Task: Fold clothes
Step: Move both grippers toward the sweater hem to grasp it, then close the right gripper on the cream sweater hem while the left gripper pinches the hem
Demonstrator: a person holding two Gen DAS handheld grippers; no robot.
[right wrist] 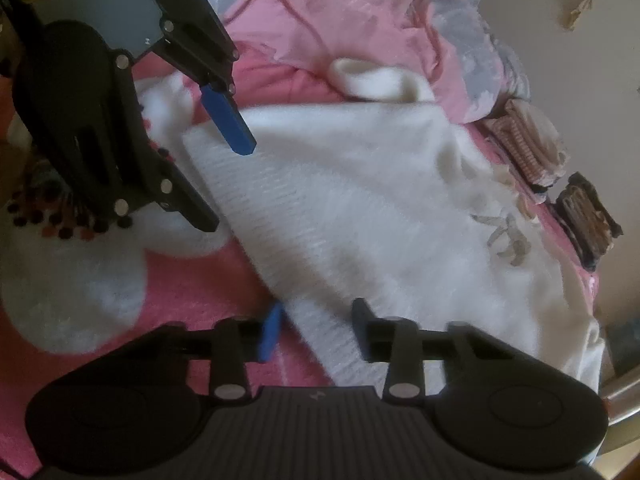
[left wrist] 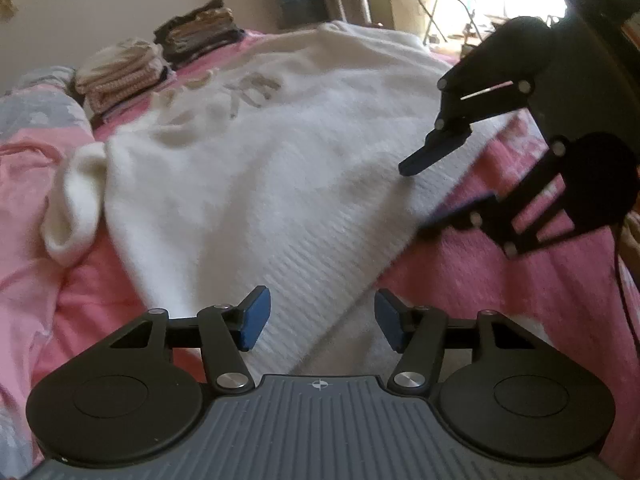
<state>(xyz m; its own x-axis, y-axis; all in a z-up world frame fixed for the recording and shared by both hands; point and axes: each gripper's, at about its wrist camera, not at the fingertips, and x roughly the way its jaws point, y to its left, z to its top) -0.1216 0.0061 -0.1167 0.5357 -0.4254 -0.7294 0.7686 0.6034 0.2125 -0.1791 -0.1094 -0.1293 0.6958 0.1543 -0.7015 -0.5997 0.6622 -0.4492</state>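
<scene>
A white fluffy sweater (left wrist: 248,152) lies spread on the pink bed (left wrist: 480,300), its ribbed hem toward me and one sleeve (left wrist: 76,208) bunched at the left. My left gripper (left wrist: 322,320) straddles the hem's left part; its blue pads (left wrist: 254,318) stand apart from the cloth, so it is open. My right gripper (right wrist: 316,328) straddles the hem's other end (right wrist: 320,332), with a strip of pink showing beside its blue pad (right wrist: 272,332), so it too is open. Each view shows the other gripper: the right gripper (left wrist: 414,200) and the left gripper (right wrist: 228,188), one finger above the hem and one below.
Two stacks of folded clothes (left wrist: 160,56) sit at the far side of the bed by the wall. A pink and grey-blue duvet (right wrist: 400,20) is heaped beside the sweater. Another white fluffy piece with dark dots (right wrist: 80,264) lies near the hem. A folding table (left wrist: 436,4) stands by the window.
</scene>
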